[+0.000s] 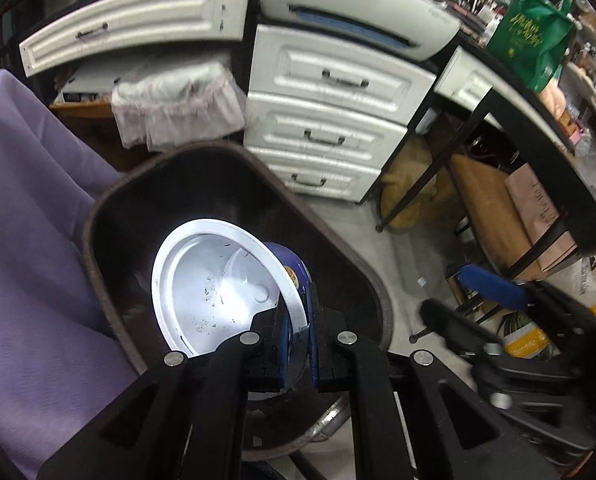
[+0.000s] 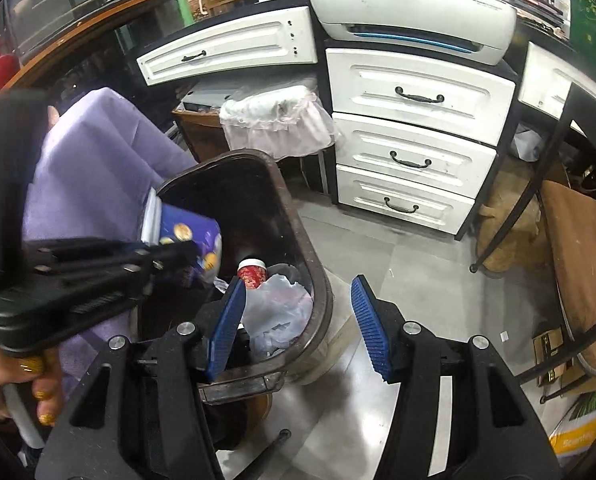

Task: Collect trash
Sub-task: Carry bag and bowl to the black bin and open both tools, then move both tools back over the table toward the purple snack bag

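Plainly, the left gripper (image 1: pixel 298 344) is clamped on the wall of the tub (image 1: pixel 218 280), a blue container with a white inside, one finger in and one out, just below the rim; seen from the right wrist view, the tub (image 2: pixel 186 240) hangs tilted over the mouth of the bin (image 2: pixel 258 160). It looks empty, thin and light, and the wall seems to buckle a little where pinched, so a rim hold should serve, though a smooth side might slip. To the right, the right gripper (image 2: pixel 298 328) stands with its jaws apart and nothing between them, the bin's near edge under its left finger. Inside the bin lie a red cup (image 2: pixel 252 274) and a crumpled bag (image 2: pixel 282 312); deeper contents are lost in shadow. The tub's base is hidden, and its printed label is too blurred to read.
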Tool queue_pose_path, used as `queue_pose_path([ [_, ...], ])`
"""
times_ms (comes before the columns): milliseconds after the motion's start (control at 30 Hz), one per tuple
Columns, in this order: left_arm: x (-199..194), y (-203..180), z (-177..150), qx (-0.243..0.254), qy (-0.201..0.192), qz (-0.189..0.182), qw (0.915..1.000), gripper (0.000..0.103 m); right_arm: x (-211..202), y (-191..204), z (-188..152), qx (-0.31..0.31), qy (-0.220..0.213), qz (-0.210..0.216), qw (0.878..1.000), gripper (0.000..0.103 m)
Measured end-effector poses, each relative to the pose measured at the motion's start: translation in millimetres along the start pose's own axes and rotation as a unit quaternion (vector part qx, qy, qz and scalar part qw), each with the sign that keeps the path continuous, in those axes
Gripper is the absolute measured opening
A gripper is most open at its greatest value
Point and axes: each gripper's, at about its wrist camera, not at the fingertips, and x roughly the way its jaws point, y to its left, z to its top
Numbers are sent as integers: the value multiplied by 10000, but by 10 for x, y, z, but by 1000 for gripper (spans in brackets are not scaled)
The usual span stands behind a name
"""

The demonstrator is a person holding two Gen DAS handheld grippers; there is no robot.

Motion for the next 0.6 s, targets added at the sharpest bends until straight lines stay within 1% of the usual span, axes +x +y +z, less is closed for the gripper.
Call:
queue_pose_path([
  [67,118,10,-6,22,128,68,9999,8,-7,-12,-1,29,-18,-1,10000,56],
  [200,255,14,-7,37,280,91,9996,8,-6,-17,-3,39,-34,-35,10000,56],
  [300,326,19,-1,6,379,5,9993,11,-7,-33,-2,101,-32,-56,9999,56],
  [333,336,11,-1,22,388,14,9992,17,-7,-42,-1,109,-28,-74,9999,56],
  [367,345,-2,2,39,382,48,9992,32,-9,-45,-2,113,-31,-90,9999,56],
  [400,339,-5,3,52,354,70,9993,41,-16,-55,-1,123,-46,-108,9999,56],
  [433,311,-2,5,62,280,88,9995,57,-15,-56,2,132,-55,-117,9998,56],
  [467,272,2,6,64,181,97,9998,62,-18,-63,3,141,-64,-130,9998,56],
  [600,168,2,22,24,56,0,10000,63,-30,-89,3,190,-89,-187,9996,56],
])
